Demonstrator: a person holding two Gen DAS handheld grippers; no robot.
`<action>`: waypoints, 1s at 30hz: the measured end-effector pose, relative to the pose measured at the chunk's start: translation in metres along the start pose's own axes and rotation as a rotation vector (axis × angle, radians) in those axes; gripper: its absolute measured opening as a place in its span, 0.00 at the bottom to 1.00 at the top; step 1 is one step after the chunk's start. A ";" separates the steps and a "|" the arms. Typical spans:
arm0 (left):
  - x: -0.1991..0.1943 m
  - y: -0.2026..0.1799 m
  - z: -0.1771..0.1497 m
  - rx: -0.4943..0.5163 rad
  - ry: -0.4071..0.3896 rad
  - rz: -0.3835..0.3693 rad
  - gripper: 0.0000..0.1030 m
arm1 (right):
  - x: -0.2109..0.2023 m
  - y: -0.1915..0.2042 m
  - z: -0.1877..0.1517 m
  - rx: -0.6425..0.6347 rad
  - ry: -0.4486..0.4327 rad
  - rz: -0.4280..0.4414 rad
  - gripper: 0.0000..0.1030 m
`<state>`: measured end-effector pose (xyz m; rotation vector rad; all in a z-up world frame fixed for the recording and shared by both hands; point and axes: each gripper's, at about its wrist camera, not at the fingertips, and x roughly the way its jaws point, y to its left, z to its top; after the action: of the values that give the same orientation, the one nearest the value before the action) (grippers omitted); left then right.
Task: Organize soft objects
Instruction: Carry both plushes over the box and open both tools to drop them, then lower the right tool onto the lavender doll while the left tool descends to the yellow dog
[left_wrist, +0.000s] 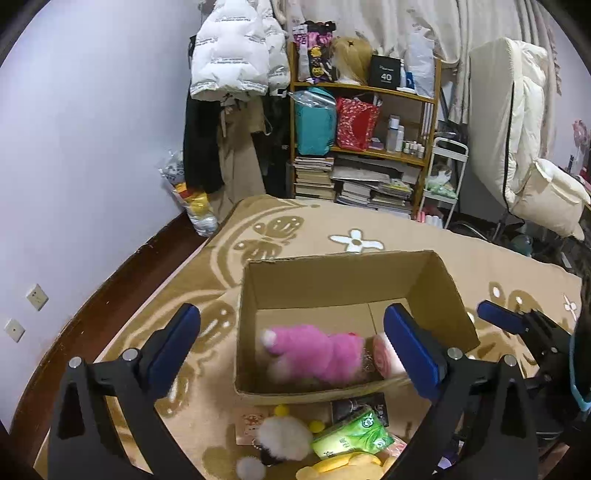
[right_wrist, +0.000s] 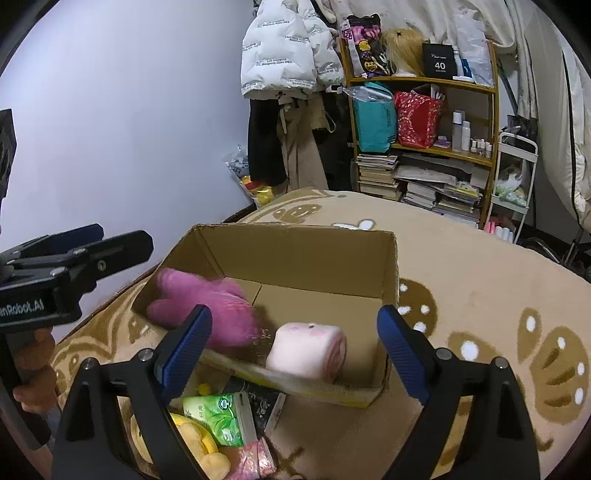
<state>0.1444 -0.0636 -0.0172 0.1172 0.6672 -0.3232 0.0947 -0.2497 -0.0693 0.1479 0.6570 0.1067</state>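
Note:
An open cardboard box stands on a tan patterned blanket. Inside it lie a blurred pink plush toy and a pale pink roll-shaped plush. My left gripper hovers over the box's near side, open, nothing touching its blue pads. My right gripper is open above the roll plush, beside the pink toy in the box. Each gripper shows in the other's view: the right, the left. In front of the box lie a white fluffy toy, a green tissue pack and a yellow plush.
A wooden shelf with bags, bottles and stacked books stands at the back. A white puffer jacket and dark coats hang beside it. A padded cream chair is at the right. A dark card lies by the box's near wall.

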 end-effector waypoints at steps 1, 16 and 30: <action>-0.001 0.001 0.001 -0.004 0.000 0.009 0.96 | -0.001 0.000 0.000 0.003 0.001 -0.002 0.92; -0.037 0.029 -0.021 -0.067 0.060 0.108 0.96 | -0.037 -0.002 -0.015 0.070 0.025 -0.013 0.92; -0.089 0.031 -0.060 -0.104 0.119 0.173 0.96 | -0.076 0.030 -0.047 0.073 0.090 -0.007 0.92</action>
<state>0.0538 0.0011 -0.0088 0.0943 0.7844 -0.1149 0.0047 -0.2263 -0.0552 0.2116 0.7518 0.0829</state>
